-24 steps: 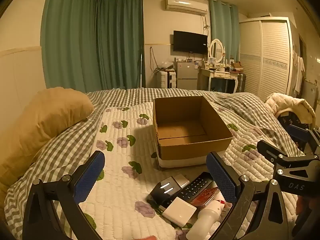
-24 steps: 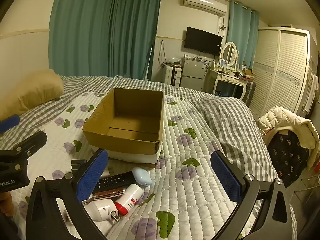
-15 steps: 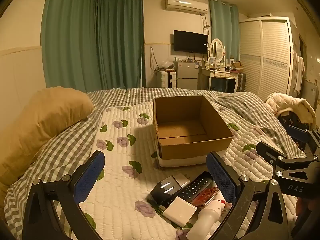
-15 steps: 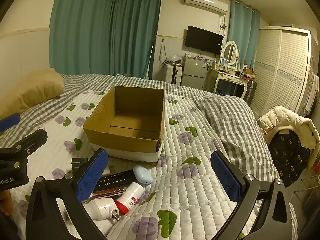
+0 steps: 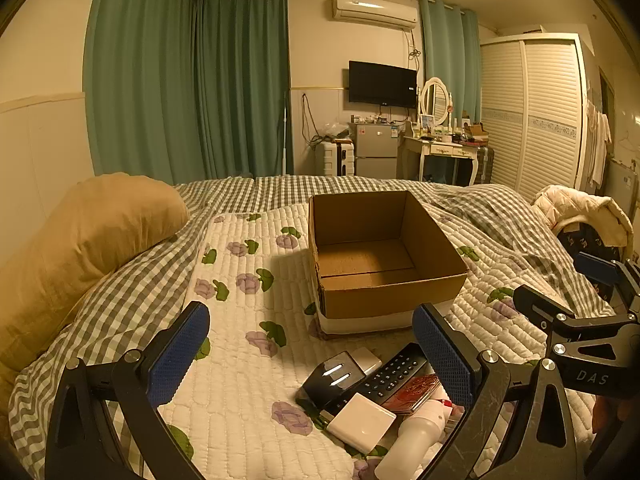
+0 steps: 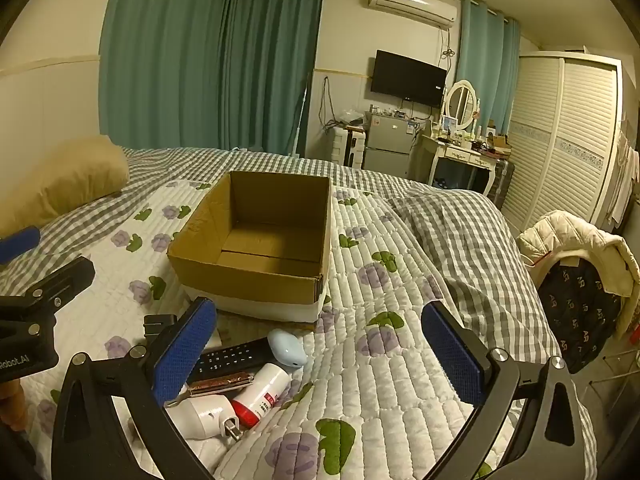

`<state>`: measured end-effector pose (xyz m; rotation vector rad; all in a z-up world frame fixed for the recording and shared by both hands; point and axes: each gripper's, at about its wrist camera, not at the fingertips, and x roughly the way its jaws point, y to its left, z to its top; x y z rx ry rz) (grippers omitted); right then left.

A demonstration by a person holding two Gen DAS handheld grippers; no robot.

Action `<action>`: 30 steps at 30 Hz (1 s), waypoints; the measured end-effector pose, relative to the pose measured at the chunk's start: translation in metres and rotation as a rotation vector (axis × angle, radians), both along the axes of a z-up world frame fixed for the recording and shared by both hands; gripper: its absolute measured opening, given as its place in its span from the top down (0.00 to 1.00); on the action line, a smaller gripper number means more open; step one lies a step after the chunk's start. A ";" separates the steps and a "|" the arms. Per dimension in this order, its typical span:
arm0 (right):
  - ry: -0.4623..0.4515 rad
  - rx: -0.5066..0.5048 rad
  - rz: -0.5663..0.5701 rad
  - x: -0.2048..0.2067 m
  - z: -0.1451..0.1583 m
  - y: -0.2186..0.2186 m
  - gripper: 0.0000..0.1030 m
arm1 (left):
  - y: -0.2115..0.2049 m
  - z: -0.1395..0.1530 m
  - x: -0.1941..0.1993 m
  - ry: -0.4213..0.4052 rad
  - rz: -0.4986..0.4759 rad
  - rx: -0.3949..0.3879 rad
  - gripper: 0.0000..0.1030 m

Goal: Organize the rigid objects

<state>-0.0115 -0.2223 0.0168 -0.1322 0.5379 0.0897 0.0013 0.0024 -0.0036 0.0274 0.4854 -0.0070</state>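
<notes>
Remote control [image 5: 394, 372] lies wedged among cluttered items, so either spread, empty claw [image 5: 312, 356] could snag neighbours.

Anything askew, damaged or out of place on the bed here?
Nothing damaged or spilled. The small items, among them the remote and the white bottle, lie jumbled against one another before the empty cardboard box, not yet sorted.
</notes>
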 end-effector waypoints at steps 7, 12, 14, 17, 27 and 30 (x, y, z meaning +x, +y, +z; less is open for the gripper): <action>0.004 0.002 0.002 -0.001 -0.004 0.002 0.00 | 0.000 0.000 -0.001 0.000 0.002 0.006 0.00; 0.006 0.004 0.002 -0.003 -0.006 0.002 0.00 | -0.001 0.000 -0.001 -0.002 0.001 0.007 0.00; 0.005 0.002 0.002 -0.002 -0.004 0.003 0.00 | 0.000 0.000 0.000 -0.001 0.000 0.007 0.00; 0.007 0.002 0.002 -0.002 -0.003 0.002 0.00 | -0.001 0.000 -0.001 -0.001 0.001 0.008 0.00; 0.006 0.002 0.004 -0.002 -0.004 0.004 0.00 | 0.000 -0.001 0.000 -0.001 0.002 0.010 0.00; 0.016 0.006 0.011 -0.002 -0.007 0.006 0.00 | 0.000 -0.002 0.001 0.001 0.003 0.011 0.00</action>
